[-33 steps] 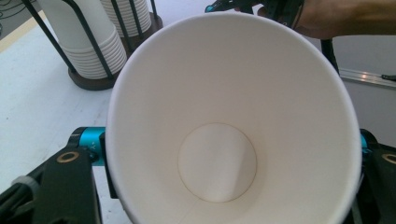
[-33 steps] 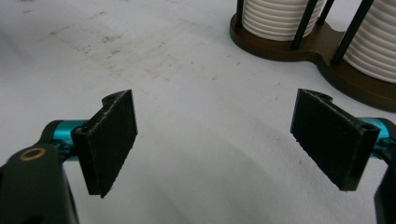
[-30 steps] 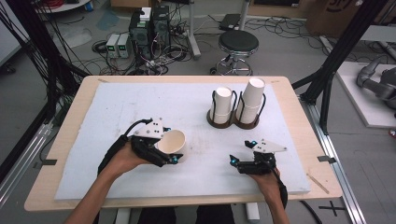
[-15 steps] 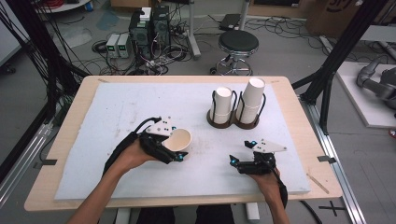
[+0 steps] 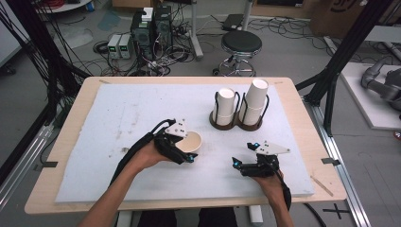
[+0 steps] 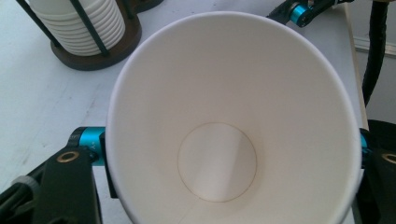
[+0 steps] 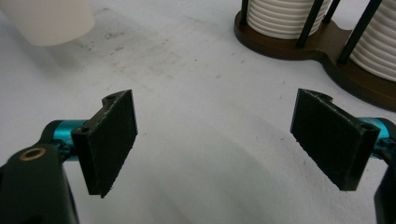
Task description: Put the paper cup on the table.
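On the white mat [image 5: 118, 118], left of centre, the left gripper [image 5: 182, 149] is clamping a paper cup [image 5: 191, 141] across its sides; the cup is lying tilted, its long axis running toward the cup holder [image 5: 236, 124], mouth facing up and right. The right gripper [image 5: 248, 163] is resting nearby, jaws gaping wide with nothing between them

Light: bright, even, from overhead
Shadows: soft, faint
Focus: high view slightly soft; gripper views blur close up
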Demonstrator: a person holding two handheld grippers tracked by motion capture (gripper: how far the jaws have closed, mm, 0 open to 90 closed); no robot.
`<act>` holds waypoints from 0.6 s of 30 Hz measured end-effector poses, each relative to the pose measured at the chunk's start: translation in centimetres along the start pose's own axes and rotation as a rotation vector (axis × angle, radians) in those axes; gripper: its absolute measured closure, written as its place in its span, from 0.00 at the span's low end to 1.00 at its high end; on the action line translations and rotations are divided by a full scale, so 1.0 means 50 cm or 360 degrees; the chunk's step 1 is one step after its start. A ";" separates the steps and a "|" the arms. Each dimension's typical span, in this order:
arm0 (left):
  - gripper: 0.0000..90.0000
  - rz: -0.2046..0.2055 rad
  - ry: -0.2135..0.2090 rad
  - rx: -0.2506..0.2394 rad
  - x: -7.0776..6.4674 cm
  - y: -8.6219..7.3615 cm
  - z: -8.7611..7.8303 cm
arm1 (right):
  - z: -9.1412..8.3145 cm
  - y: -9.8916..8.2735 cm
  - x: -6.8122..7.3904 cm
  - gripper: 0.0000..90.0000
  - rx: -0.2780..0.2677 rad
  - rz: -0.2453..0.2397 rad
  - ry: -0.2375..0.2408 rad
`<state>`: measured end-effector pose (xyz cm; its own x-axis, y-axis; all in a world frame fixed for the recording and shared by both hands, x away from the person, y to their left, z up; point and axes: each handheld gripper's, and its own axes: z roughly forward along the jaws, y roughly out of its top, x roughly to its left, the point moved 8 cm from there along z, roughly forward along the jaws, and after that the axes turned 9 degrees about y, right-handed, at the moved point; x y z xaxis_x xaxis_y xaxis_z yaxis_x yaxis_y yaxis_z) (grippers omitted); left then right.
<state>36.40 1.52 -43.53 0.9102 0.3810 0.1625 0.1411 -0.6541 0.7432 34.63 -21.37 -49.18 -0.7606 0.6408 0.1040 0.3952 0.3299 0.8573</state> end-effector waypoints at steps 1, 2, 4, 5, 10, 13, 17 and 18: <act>0.29 -0.0005 -0.0004 0.0003 0.001 0.000 0.003 | 0.001 0.000 0.000 0.17 0.0005 0.0000 0.0006; 0.29 -0.0017 -0.0004 0.0009 0.003 0.000 0.006 | 0.001 0.000 0.000 0.17 0.0003 0.0002 0.0010; 0.30 -0.0017 0.0006 0.0022 0.006 -0.002 0.012 | -0.001 0.000 -0.001 0.17 -0.0006 0.0006 0.0015; 0.30 -0.0019 0.0001 0.0034 0.006 -0.003 0.015 | -0.001 0.000 0.000 0.17 -0.0008 0.0010 0.0015; 0.30 -0.0002 0.0035 0.0062 0.011 -0.008 0.024 | -0.001 0.000 0.000 0.17 -0.0010 0.0011 0.0023; 0.30 0.0010 0.0046 0.0098 0.011 -0.015 0.032 | -0.001 0.000 0.000 0.17 -0.0011 0.0006 0.0020; 0.30 0.0012 0.0030 0.0151 0.006 -0.032 0.050 | -0.001 0.000 0.000 0.17 -0.0013 0.0004 0.0014; 0.29 0.0007 0.0028 0.0124 0.007 -0.032 0.051 | -0.001 0.000 0.000 0.17 -0.0013 0.0005 0.0013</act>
<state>37.49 1.03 -46.33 0.9039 0.3891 0.1779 0.1676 -0.7046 0.6896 34.62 -21.42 -49.13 -0.7636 0.6361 0.1111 0.3937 0.3222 0.8609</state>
